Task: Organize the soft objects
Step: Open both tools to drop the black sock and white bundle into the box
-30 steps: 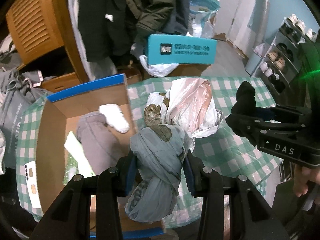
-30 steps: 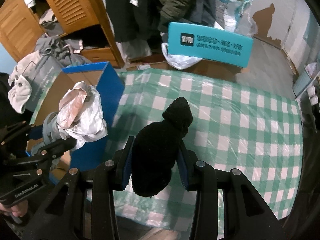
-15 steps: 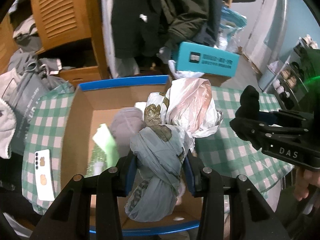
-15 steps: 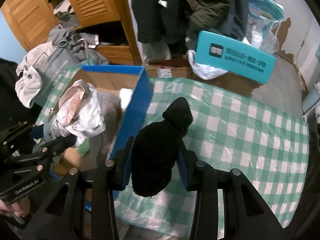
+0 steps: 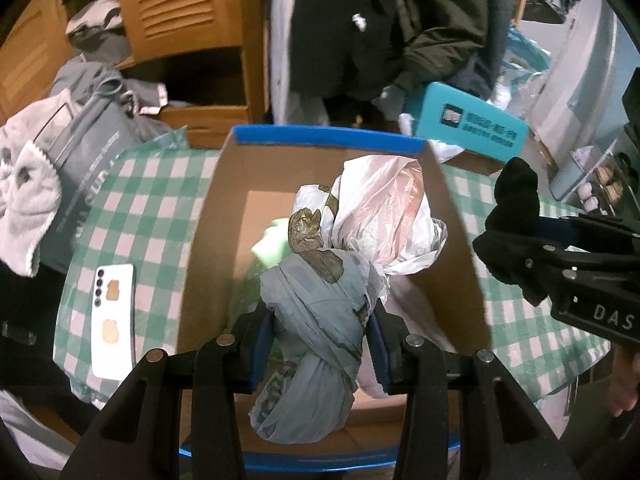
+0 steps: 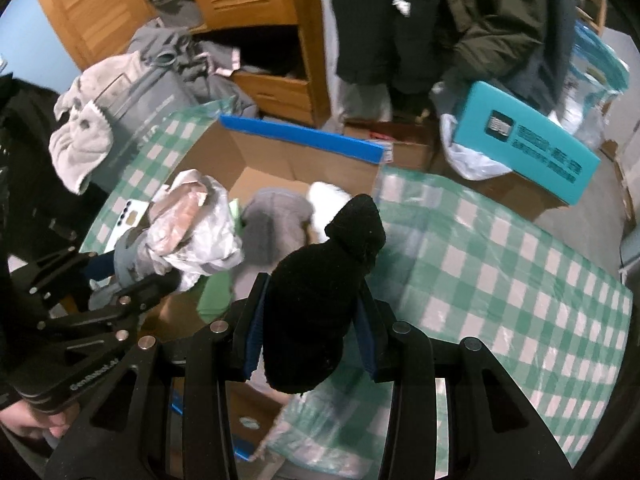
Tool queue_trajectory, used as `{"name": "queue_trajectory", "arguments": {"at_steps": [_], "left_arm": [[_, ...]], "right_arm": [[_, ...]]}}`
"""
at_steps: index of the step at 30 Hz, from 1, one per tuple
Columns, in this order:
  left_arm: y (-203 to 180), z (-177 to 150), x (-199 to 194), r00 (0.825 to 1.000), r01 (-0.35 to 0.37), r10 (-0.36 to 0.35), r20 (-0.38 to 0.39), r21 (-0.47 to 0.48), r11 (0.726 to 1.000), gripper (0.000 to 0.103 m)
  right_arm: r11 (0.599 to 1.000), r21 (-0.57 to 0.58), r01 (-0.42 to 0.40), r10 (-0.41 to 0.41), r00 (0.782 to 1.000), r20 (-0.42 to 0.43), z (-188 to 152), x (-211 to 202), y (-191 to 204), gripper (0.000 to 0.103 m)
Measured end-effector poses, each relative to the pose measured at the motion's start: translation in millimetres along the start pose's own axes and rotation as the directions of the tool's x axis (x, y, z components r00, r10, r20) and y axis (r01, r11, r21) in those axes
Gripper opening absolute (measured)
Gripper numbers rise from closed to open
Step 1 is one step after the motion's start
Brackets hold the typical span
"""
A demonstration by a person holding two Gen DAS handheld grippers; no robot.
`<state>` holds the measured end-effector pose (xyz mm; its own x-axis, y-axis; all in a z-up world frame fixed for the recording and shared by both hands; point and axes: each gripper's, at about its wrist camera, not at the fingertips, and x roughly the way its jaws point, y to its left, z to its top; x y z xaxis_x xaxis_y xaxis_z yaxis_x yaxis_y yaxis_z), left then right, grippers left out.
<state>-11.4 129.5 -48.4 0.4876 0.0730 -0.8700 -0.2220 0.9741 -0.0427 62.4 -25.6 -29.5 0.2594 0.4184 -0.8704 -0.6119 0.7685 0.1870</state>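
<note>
My left gripper (image 5: 318, 344) is shut on a knotted bundle of plastic bags (image 5: 320, 300), grey below and white-pink above, and holds it over the open cardboard box (image 5: 216, 200) with blue rims. My right gripper (image 6: 310, 328) is shut on a black sock (image 6: 324, 280), above the box's right side. Each gripper shows in the other's view: the left gripper (image 6: 132, 280) with the bundle (image 6: 192, 224), the right gripper (image 5: 516, 260) with the sock (image 5: 514, 192). Inside the box lie a grey cloth (image 6: 276, 220), a white soft item (image 6: 328, 200) and something green (image 5: 274, 240).
The box stands on a green-and-white checked tablecloth (image 6: 500, 272). A white phone (image 5: 112, 320) lies left of the box. A teal box (image 6: 532, 144), a wooden cabinet (image 5: 192, 20), hanging dark coats (image 5: 380, 20) and heaped clothes (image 5: 28, 188) ring the table.
Both grippers have swept left across the table with their loads. The bundle went from the box's right edge to over its middle; the sock went from the open tablecloth to the box.
</note>
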Motion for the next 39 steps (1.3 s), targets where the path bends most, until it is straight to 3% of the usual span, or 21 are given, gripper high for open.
{"name": "queue_trajectory", "arguments": {"at_steps": [9, 14, 23, 29, 39], "left_arm": [[16.7, -5.1, 9.6, 0.999, -0.021, 0.020, -0.042, -0.040, 0.999, 0.047], [15.7, -4.4, 6.9, 0.999, -0.032, 0.030, -0.043, -0.042, 0.999, 0.062], [11.8, 0.4, -9.7, 1.000, -0.030, 0.029, -0.003, -0.041, 0.999, 0.068], [4.6, 4.6, -28.5, 0.998, 0.008, -0.006, 0.056, -0.030, 1.000, 0.077], [-16.7, 6.8, -56.7, 0.993, 0.041, -0.046, 0.106, 0.044, 0.998, 0.080]], "right_arm": [[0.998, -0.060, -0.018, 0.015, 0.999, -0.050, 5.1, 24.3, 24.7, 0.043], [0.998, -0.062, -0.011, 0.009, 1.000, -0.026, 6.6, 20.2, 23.6, 0.061], [0.999, -0.020, 0.025, -0.024, 0.999, 0.028, 6.3, -1.0, 9.9, 0.073], [1.000, -0.007, 0.025, -0.025, 0.997, 0.070, -2.8, -24.9, 3.6, 0.074], [0.997, 0.066, 0.037, -0.046, 0.989, 0.142, -22.7, -65.8, -20.2, 0.074]]}}
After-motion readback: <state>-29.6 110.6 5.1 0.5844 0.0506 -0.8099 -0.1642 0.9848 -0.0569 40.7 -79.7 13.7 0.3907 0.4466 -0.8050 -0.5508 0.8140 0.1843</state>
